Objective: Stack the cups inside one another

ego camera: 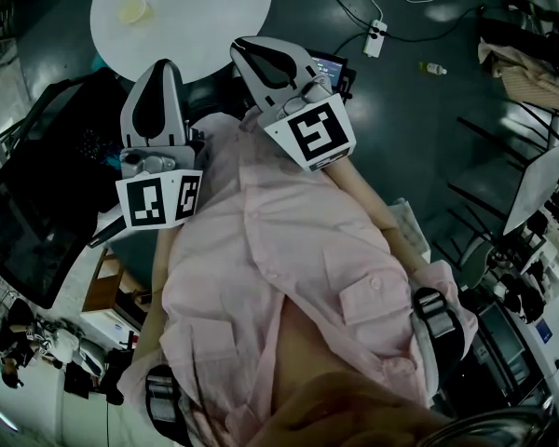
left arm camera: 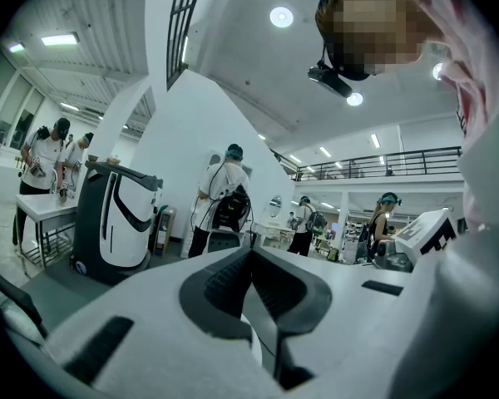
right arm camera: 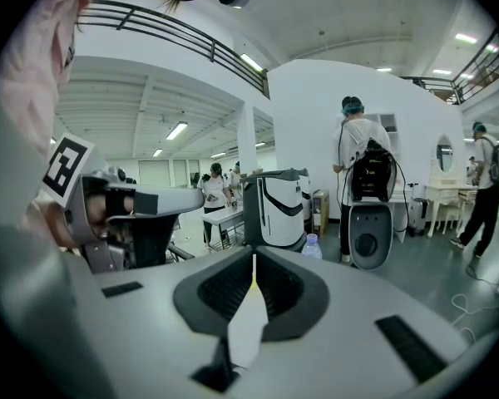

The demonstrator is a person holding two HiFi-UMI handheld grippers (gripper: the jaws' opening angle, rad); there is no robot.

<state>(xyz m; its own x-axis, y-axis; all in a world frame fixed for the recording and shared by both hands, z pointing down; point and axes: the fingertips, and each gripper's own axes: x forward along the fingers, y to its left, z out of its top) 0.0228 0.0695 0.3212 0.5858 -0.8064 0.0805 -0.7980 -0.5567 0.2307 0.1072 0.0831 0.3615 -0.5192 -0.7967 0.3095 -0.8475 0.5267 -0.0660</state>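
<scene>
left gripper [left arm camera: 251, 256] and right gripper [right arm camera: 254, 260] jaws are pressed together on nothing (held at the chest), so part them before reaching the pale cup [ego camera: 133, 9] on the round table [ego camera: 214, 26] well beyond their tips.

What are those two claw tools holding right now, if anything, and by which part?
Nothing is held. The left gripper and the right gripper each have their jaws closed together with nothing between them.
</scene>
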